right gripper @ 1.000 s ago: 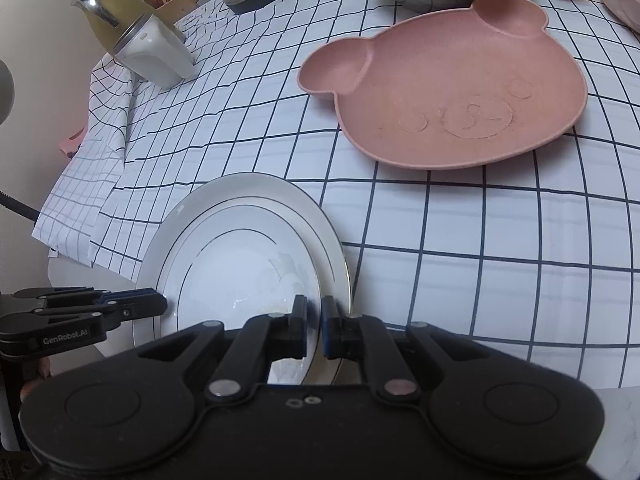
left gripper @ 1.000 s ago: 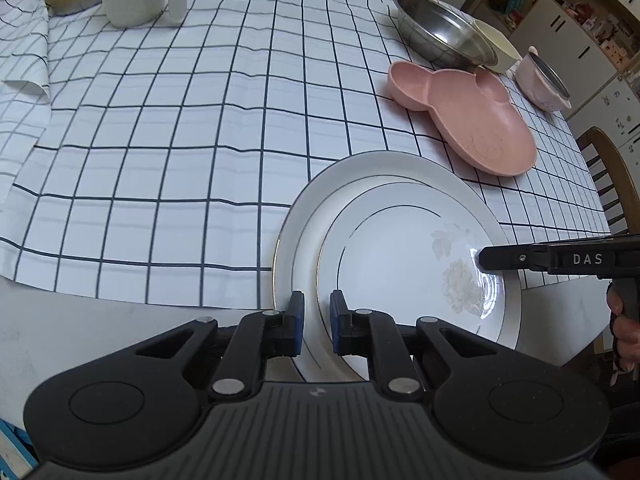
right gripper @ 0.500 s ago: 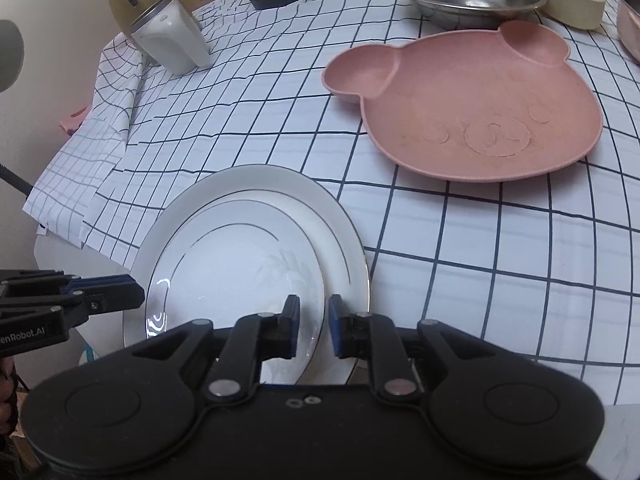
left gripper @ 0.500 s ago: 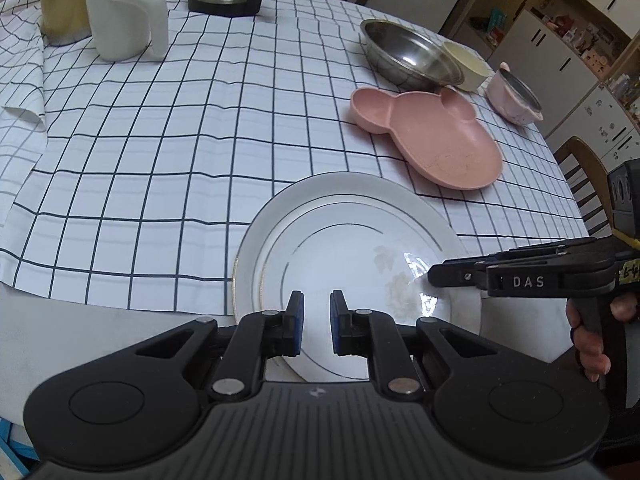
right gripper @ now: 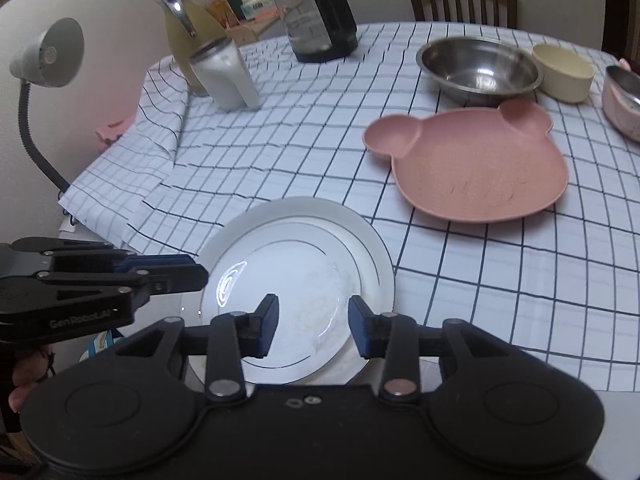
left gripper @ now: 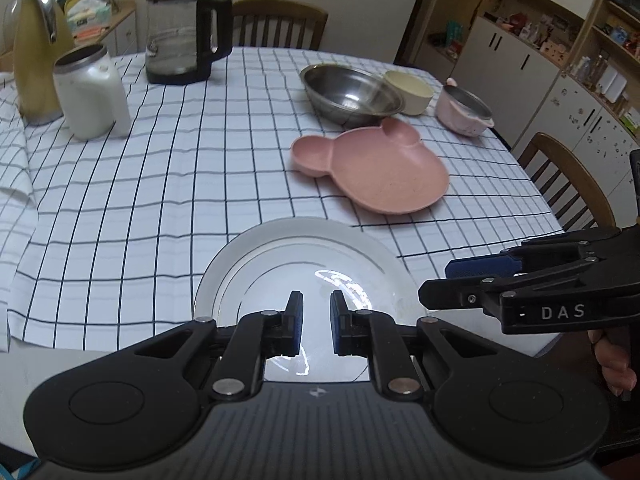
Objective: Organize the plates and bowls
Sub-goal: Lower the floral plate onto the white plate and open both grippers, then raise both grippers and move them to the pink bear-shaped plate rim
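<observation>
- Left hand-held gripper (left gripper: 315, 322): I hold it over the near rim of the white plates, jaws a narrow gap apart, gripping nothing.
- Right hand-held gripper (right gripper: 313, 330): jaws spread wide, empty, over the same stack from its right side.
- White plates (right gripper: 296, 264): a smaller one nested in a larger, lying flat at the counter's near edge, partly overhanging it. Round, so no long axis; they lie directly ahead of and below both grippers, neither clearly nearer.
- Pink bear plate (left gripper: 380, 176): flat, mid-counter toward the right edge, ears pointing to the far side; I judge the right gripper closer.
- Steel bowl (left gripper: 350, 92), cream bowl (left gripper: 410, 90), pink lidded bowl (left gripper: 464, 112): upright in a row toward the far right corner.
- Kettle (left gripper: 184, 34), white jug (left gripper: 90, 96): far left.
</observation>
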A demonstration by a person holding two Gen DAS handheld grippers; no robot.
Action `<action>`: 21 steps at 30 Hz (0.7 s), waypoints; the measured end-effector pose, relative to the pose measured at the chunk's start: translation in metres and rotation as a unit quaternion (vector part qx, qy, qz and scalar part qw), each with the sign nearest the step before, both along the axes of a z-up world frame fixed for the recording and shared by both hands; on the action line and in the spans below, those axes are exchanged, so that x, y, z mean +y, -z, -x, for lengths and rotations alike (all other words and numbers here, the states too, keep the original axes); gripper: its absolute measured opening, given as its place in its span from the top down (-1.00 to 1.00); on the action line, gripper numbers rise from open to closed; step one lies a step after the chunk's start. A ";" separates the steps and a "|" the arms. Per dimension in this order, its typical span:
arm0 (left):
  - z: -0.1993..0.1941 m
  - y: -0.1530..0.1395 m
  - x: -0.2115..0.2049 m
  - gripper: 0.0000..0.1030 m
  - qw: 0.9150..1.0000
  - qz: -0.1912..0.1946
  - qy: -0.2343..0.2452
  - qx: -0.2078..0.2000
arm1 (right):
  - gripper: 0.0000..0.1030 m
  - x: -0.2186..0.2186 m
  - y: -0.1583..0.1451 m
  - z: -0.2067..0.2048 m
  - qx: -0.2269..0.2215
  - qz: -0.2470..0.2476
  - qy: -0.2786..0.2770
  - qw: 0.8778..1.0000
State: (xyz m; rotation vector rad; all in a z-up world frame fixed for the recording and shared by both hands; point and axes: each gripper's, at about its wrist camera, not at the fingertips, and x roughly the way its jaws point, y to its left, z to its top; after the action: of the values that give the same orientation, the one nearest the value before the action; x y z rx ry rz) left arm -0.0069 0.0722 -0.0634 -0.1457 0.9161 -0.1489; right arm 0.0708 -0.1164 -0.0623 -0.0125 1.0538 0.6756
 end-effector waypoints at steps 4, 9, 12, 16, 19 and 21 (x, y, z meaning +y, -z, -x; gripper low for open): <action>0.002 -0.009 -0.008 0.72 1.000 -0.004 0.011 -0.017 | 0.01 -0.008 -0.017 0.010 -0.028 -0.004 0.009 1.000; 0.002 -0.017 -0.015 0.58 0.999 -0.004 0.020 -0.033 | -0.18 -0.017 -0.032 0.019 -0.054 -0.007 0.021 0.998; 0.002 -0.022 -0.018 0.05 0.999 -0.004 0.018 -0.047 | -0.33 -0.022 -0.040 0.023 -0.070 -0.008 0.027 0.997; -0.001 -0.030 -0.024 -0.32 0.997 -0.007 0.016 -0.069 | -0.50 -0.030 -0.047 0.023 -0.083 -0.008 0.038 0.996; -0.007 -0.035 -0.031 -0.36 0.996 -0.023 0.010 -0.082 | -0.61 -0.036 -0.051 0.019 -0.091 -0.006 0.048 0.995; -0.012 -0.038 -0.036 -0.43 0.996 -0.028 0.006 -0.089 | -0.66 -0.040 -0.053 0.016 -0.098 -0.002 0.052 0.994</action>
State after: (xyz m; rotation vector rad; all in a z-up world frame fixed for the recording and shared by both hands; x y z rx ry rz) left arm 0.0055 0.0363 -0.0249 -0.0731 0.7421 -0.1445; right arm 0.0550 -0.1563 -0.0096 -0.0194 0.8577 0.5697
